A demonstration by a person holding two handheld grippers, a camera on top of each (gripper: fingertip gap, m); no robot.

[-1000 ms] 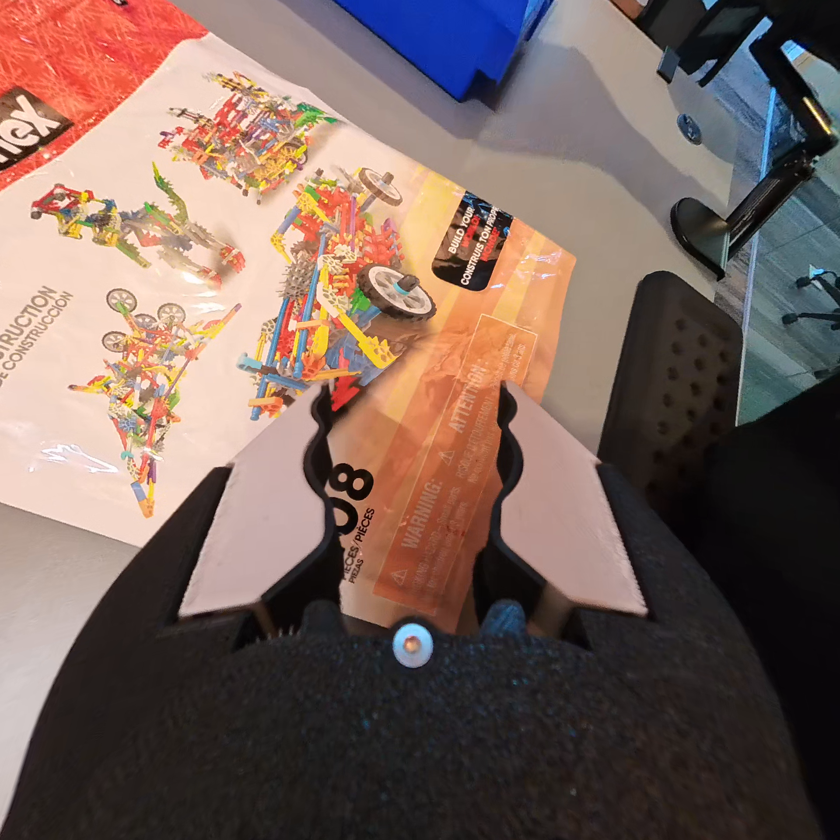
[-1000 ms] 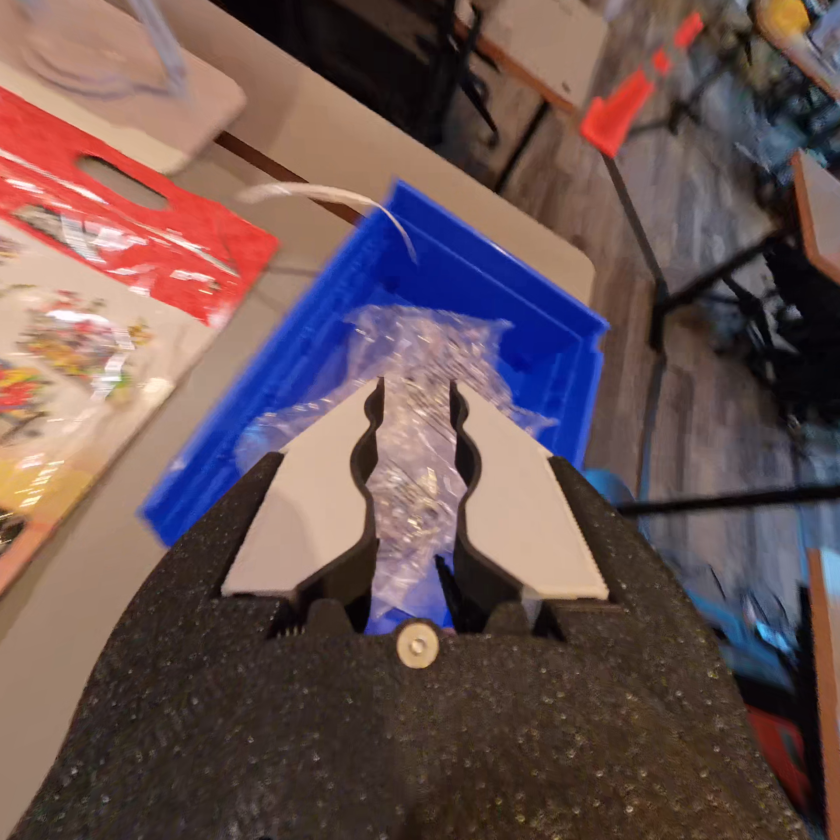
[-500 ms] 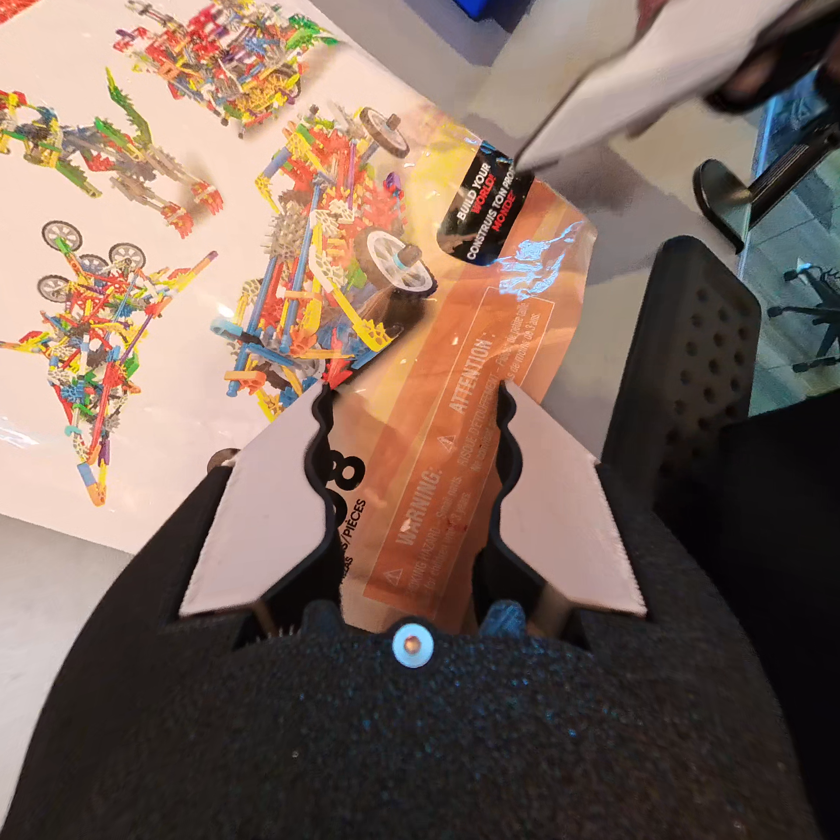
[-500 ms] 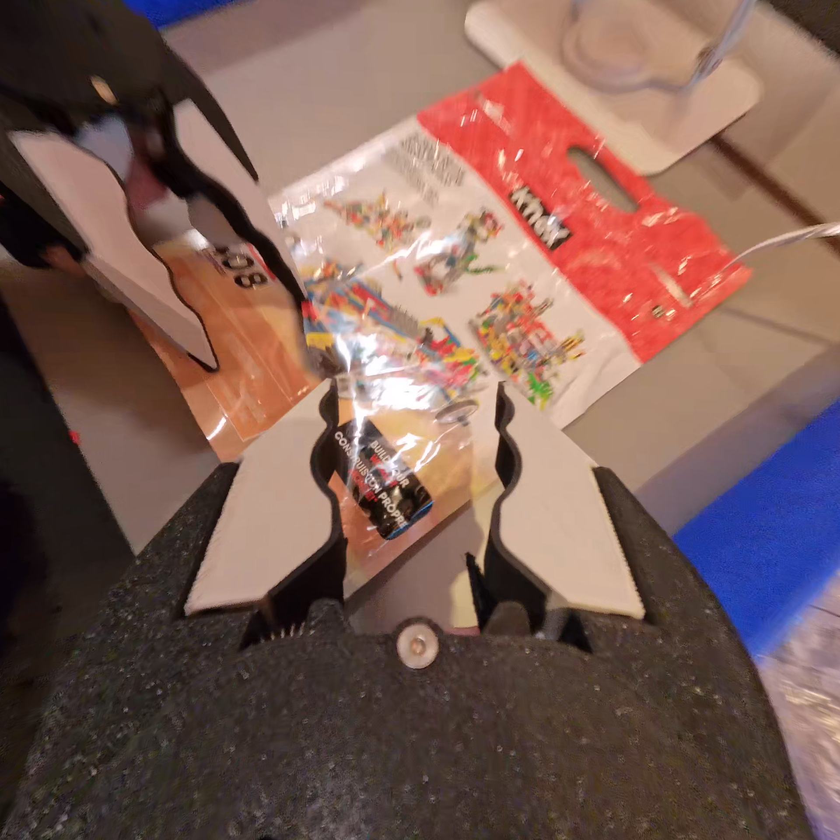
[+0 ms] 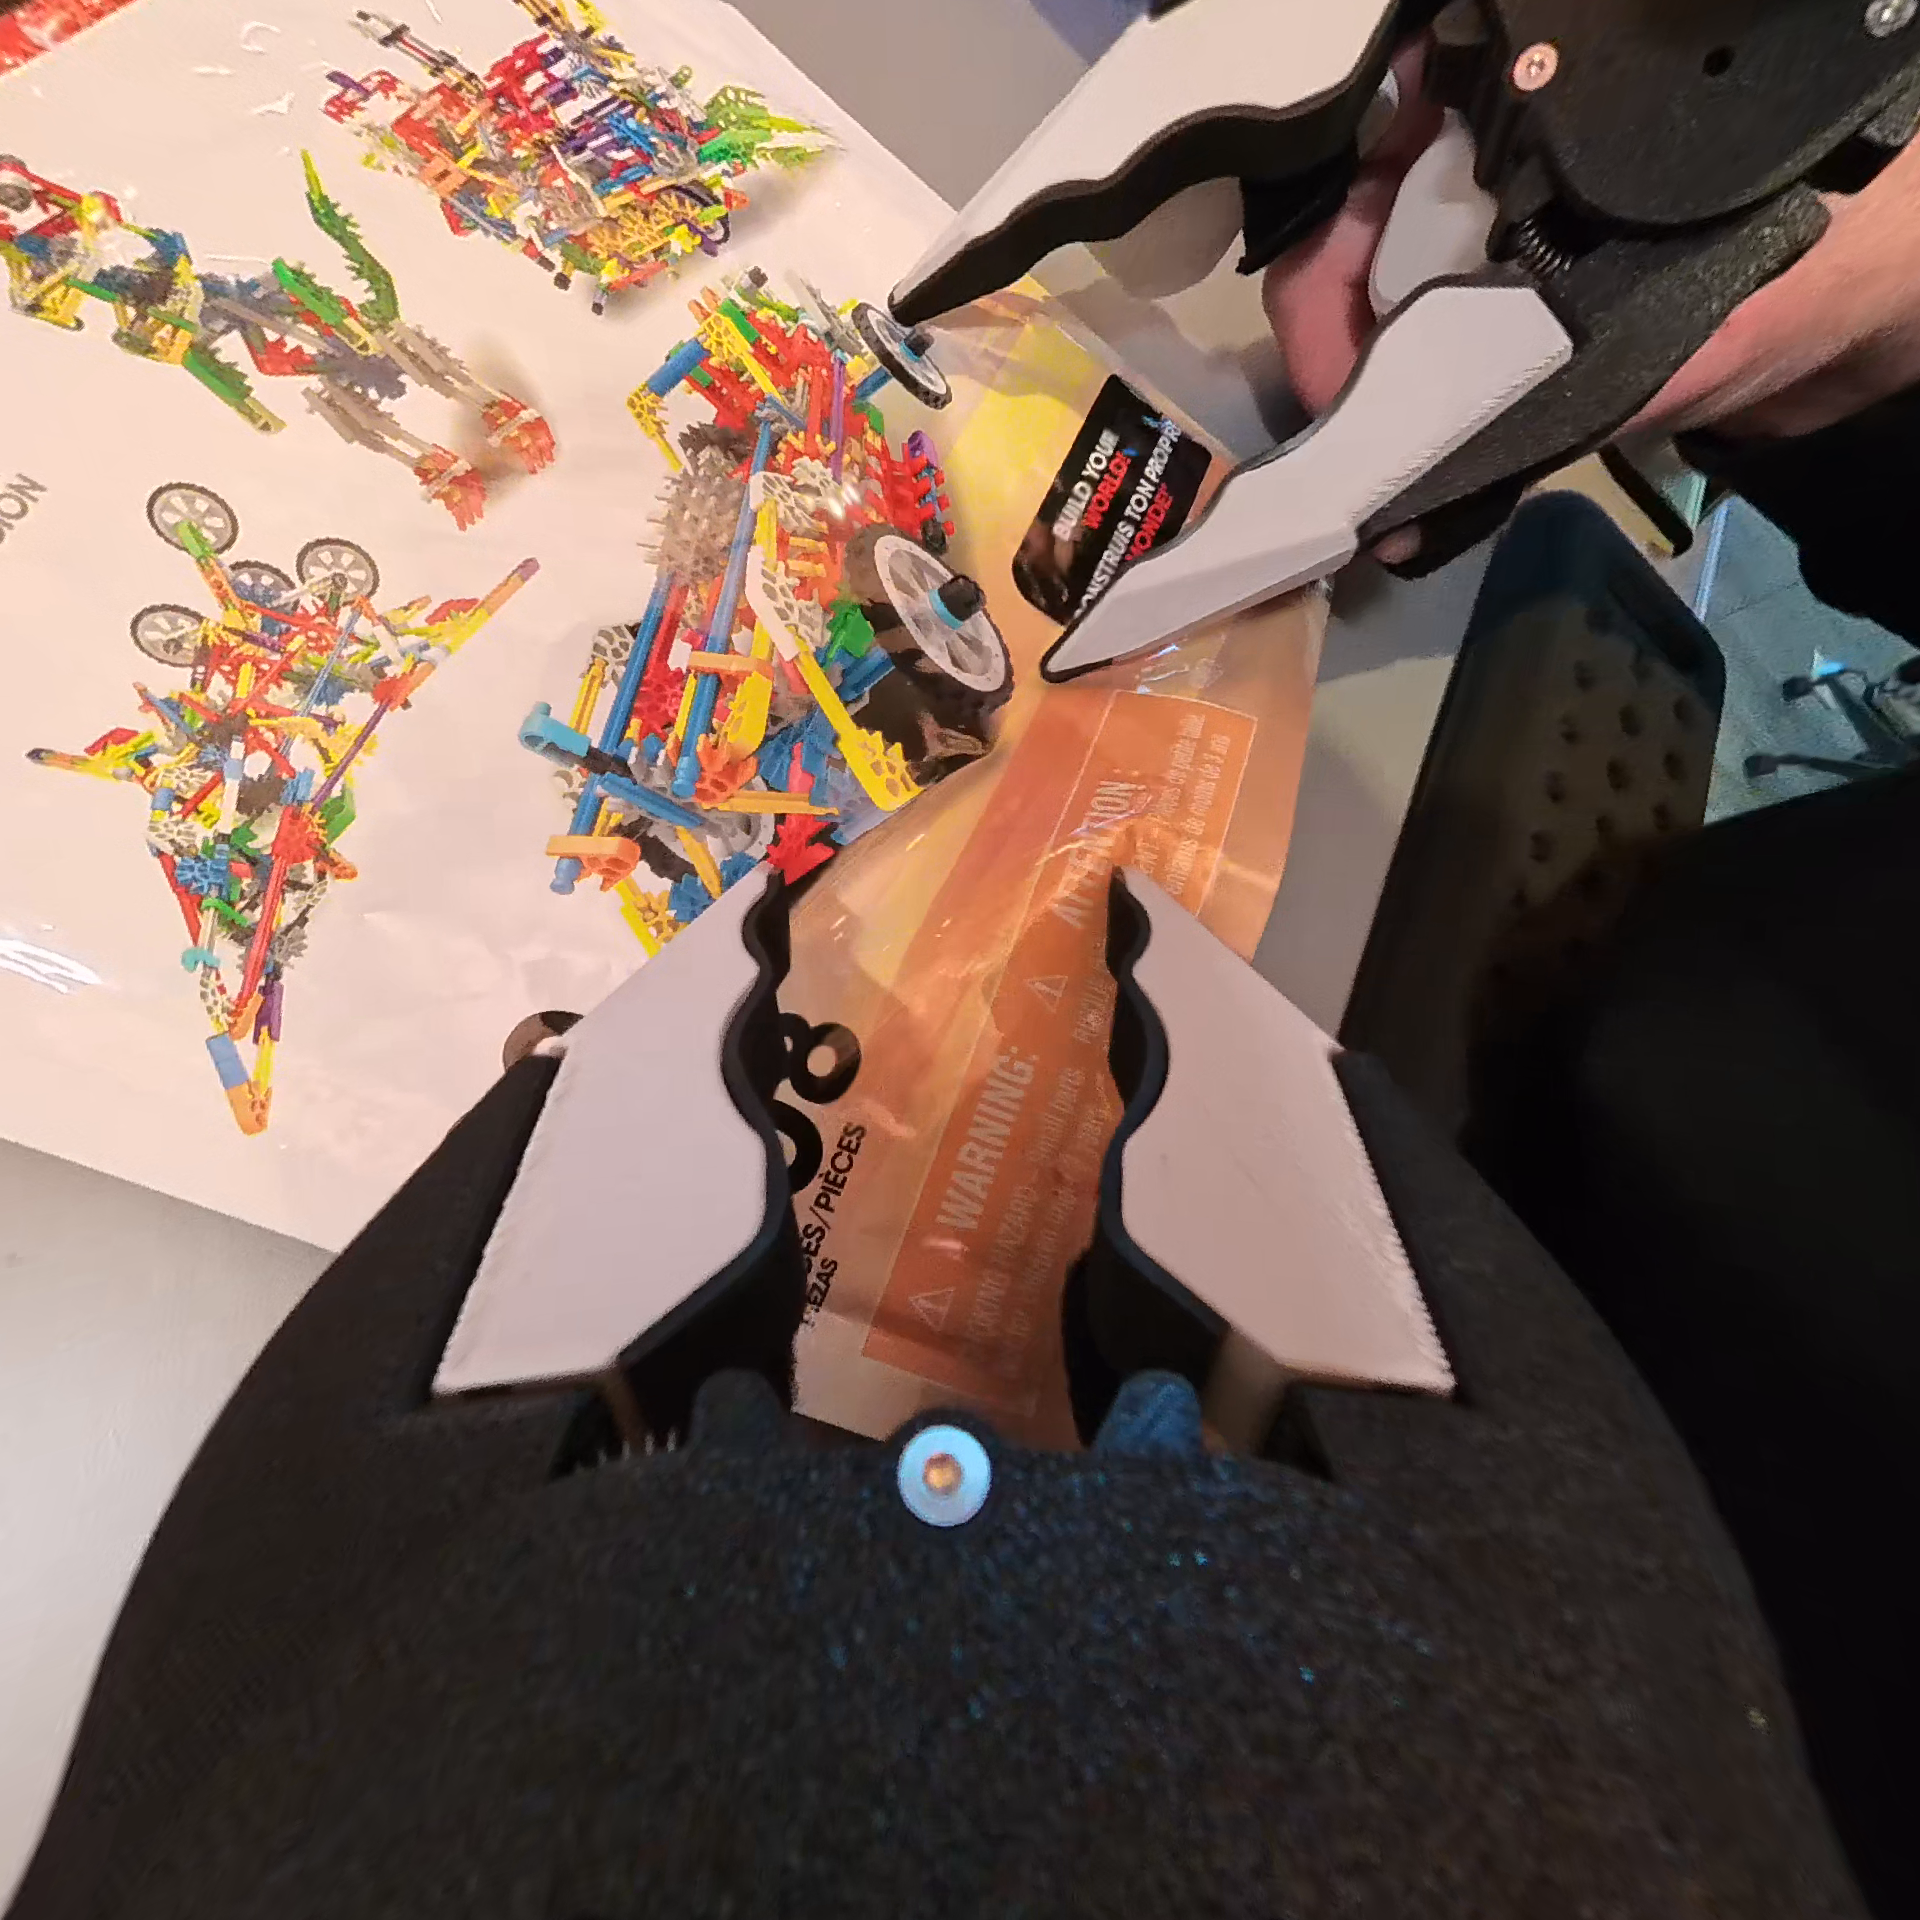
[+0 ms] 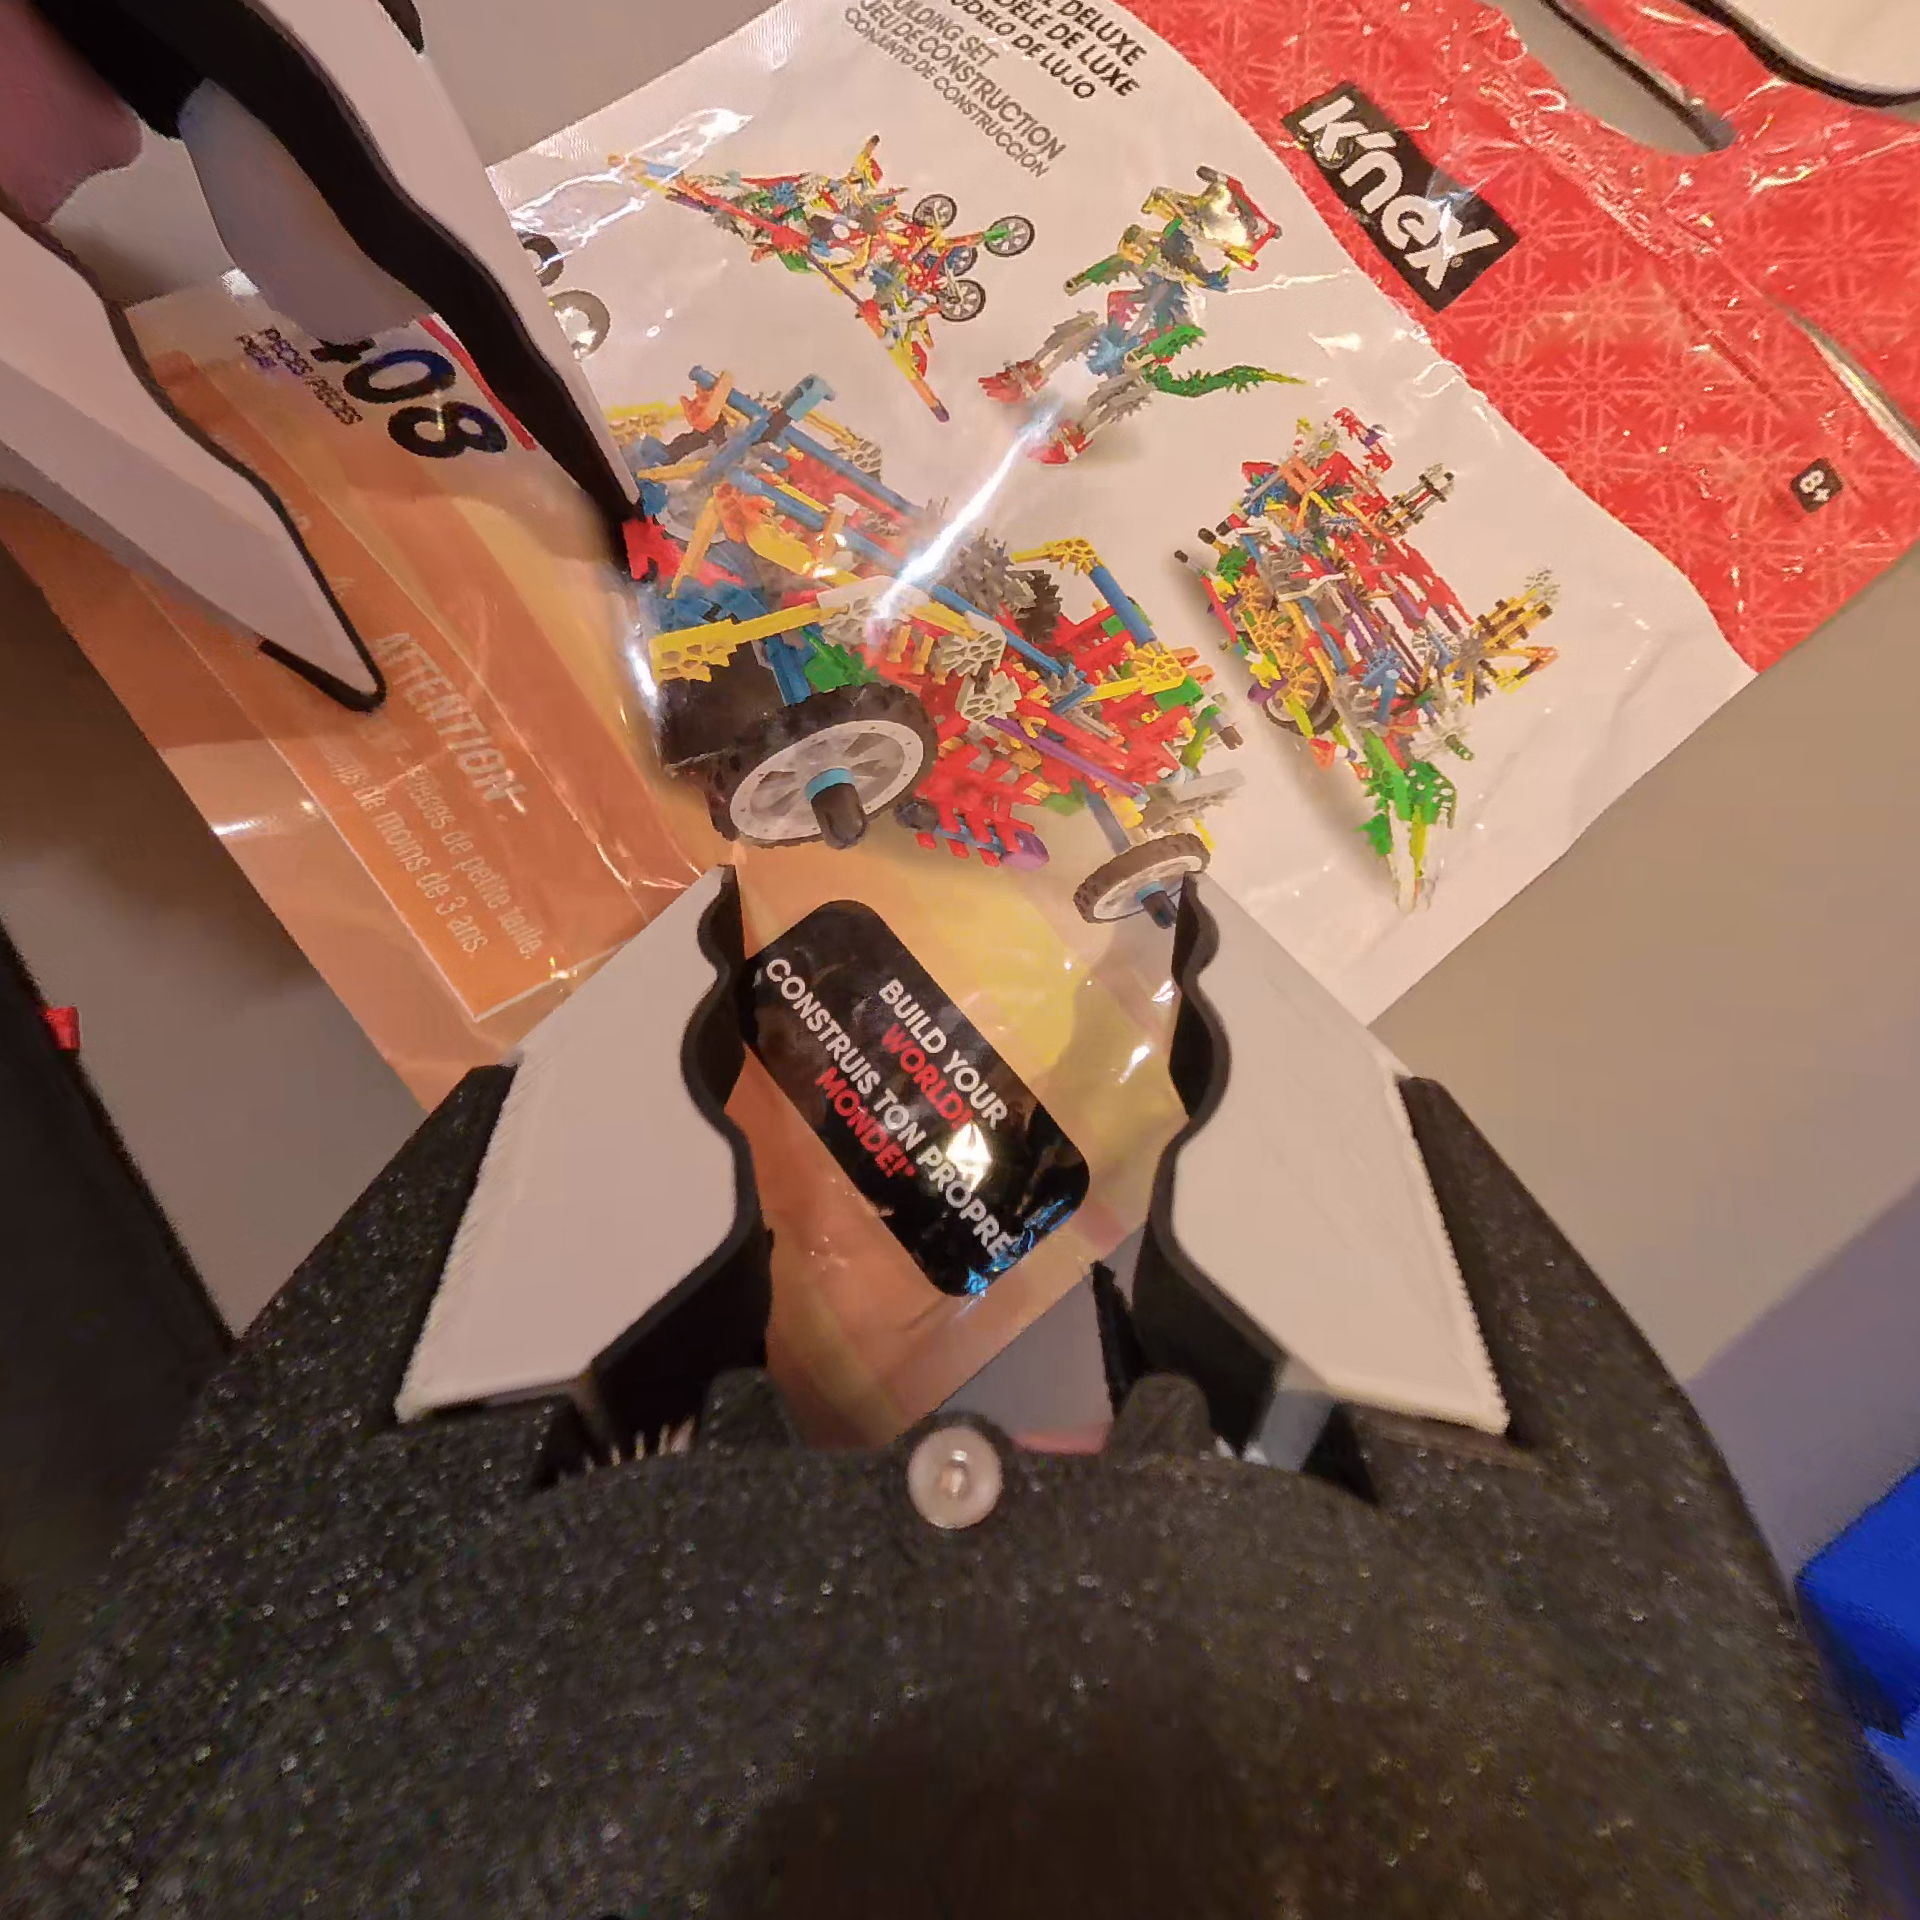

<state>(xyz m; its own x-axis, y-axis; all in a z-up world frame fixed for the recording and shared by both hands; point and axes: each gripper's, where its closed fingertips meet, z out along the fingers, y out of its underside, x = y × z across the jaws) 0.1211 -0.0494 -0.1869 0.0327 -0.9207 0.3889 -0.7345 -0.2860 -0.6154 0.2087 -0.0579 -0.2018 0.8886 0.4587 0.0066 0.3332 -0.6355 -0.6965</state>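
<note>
A flat printed plastic toy bag with a red handle end lies on the grey table. My left gripper is open and empty, low over the bag's orange corner. It also shows in the right wrist view at the upper left. My right gripper is open and empty, its fingers on either side of a black label at the bag's adjacent corner. It shows in the left wrist view at the upper right, held by a hand. I cannot tell whether the fingertips touch the bag.
A black perforated chair back stands just off the table edge beside the left gripper. A blue bin sits at the right gripper's lower right. Bare grey table lies to the right of the bag.
My right gripper swung away from the blue bin with clear plastic, opened wider, and came down over the bag's labelled corner. My left gripper shifted slightly forward over the orange corner.
</note>
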